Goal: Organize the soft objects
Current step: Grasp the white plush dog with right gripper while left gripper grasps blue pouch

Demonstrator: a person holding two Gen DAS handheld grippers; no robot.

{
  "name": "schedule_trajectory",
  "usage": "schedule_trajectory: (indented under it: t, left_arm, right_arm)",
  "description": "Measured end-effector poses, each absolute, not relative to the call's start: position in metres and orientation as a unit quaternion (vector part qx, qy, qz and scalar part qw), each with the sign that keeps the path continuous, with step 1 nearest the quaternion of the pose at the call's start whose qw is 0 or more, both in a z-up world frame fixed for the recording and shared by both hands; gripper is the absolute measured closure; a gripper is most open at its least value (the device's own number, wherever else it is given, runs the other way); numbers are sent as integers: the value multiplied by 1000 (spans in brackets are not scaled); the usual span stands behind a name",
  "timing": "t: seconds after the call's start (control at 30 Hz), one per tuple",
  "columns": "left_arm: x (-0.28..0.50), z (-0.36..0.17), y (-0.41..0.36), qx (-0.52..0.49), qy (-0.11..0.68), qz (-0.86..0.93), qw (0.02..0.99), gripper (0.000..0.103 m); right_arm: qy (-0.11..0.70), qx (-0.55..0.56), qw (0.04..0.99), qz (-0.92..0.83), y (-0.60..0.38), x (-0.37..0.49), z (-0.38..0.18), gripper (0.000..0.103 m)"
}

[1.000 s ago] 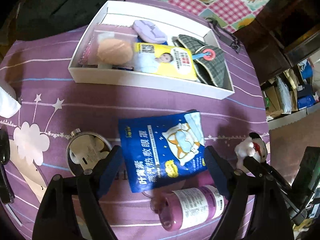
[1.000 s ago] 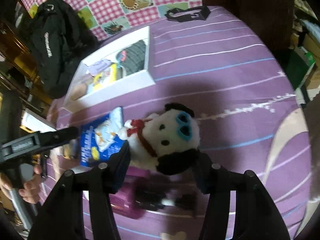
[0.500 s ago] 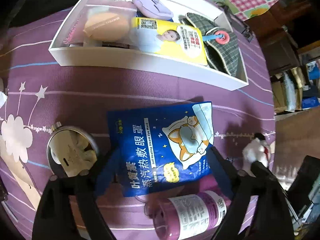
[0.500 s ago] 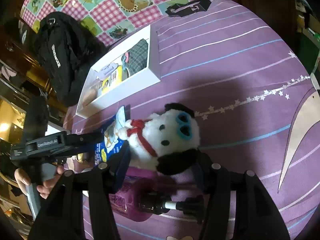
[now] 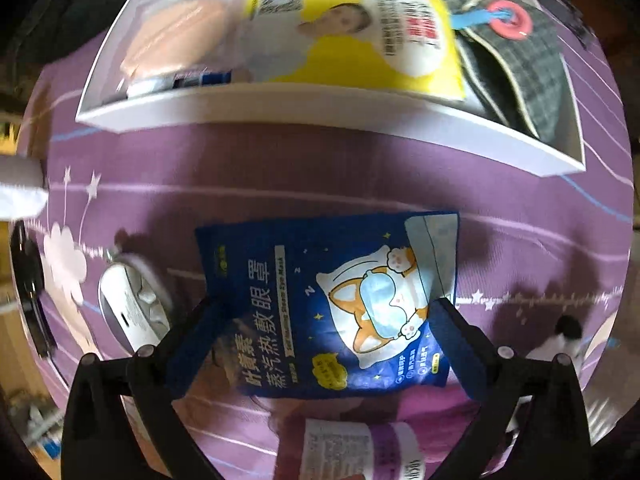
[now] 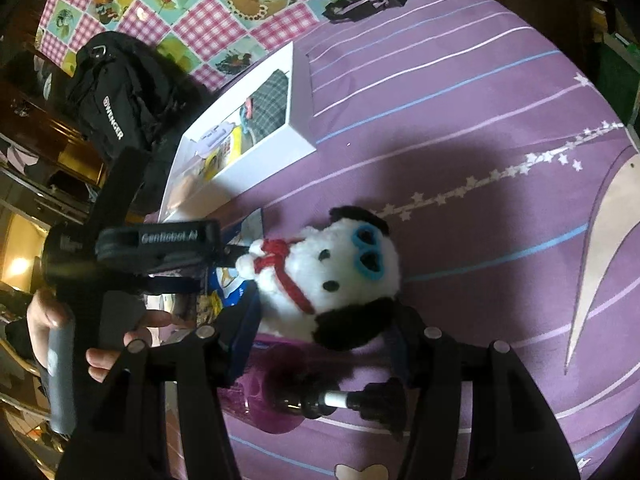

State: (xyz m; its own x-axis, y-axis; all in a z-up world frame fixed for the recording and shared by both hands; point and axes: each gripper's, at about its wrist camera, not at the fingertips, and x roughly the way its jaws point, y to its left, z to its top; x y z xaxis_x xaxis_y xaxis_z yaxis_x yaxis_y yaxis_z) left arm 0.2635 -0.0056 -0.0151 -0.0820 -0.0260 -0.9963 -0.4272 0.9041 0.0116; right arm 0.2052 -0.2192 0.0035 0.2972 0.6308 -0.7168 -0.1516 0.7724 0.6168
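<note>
A blue steam eye mask packet (image 5: 328,304) lies flat on the purple cloth. My left gripper (image 5: 322,340) points straight down over it. Its jaws are opening, and the fingers straddle the packet's lower half without pressing it. My right gripper (image 6: 320,332) is shut on a white plush dog (image 6: 328,276) with black ears, a red scarf and blue glasses. The dog shows small at the right edge of the left wrist view (image 5: 560,340). A white box (image 5: 320,108) behind the packet holds a yellow packet (image 5: 360,40), a plaid fabric piece (image 5: 520,60) and a peach puff (image 5: 172,40).
A purple pump bottle (image 6: 260,392) lies under the right gripper and just below the blue packet (image 5: 360,452). A round white case (image 5: 132,312) sits left of the packet. A black backpack (image 6: 120,108) stands behind the box. A hand (image 6: 40,316) holds the left tool.
The left gripper has come down closer to the blue packet and its jaws have spread wider. The right gripper still holds the plush dog and has sunk slightly.
</note>
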Motion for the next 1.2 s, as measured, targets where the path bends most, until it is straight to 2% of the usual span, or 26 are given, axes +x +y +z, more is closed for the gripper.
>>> schedule_trajectory:
  t: [0.43,0.53,0.63,0.77,0.93,1.0,1.03,1.2]
  left_arm:
    - [235,-2,-29,-129,671,146,715,0]
    - [231,-2,-33,-124,675,140,714,3]
    - [226,8,-31,-116,672,131,720,14]
    - [221,19,-19,-122,665,130,725,40]
    - [211,29,-16,-129,655,129,733,60]
    - [207,33,-12,-136,649,130,738,77]
    - [207,35,-8,-144,646,130,738,93]
    - [205,41,14,-178,643,118,736,95]
  right_arm:
    - [537,223,774,248,-219,203,3,45]
    - [535,225,775,250,-221,202,5,45]
    - [535,224,776,249,-221,201,5,45]
    - [534,224,775,253,-220,201,5,45]
    - [531,221,776,259,-218,199,8,45]
    - [530,220,778,257,-218,199,9,45]
    - [530,219,778,257,-218,199,8,45]
    - [528,215,782,252,-219,197,11,45]
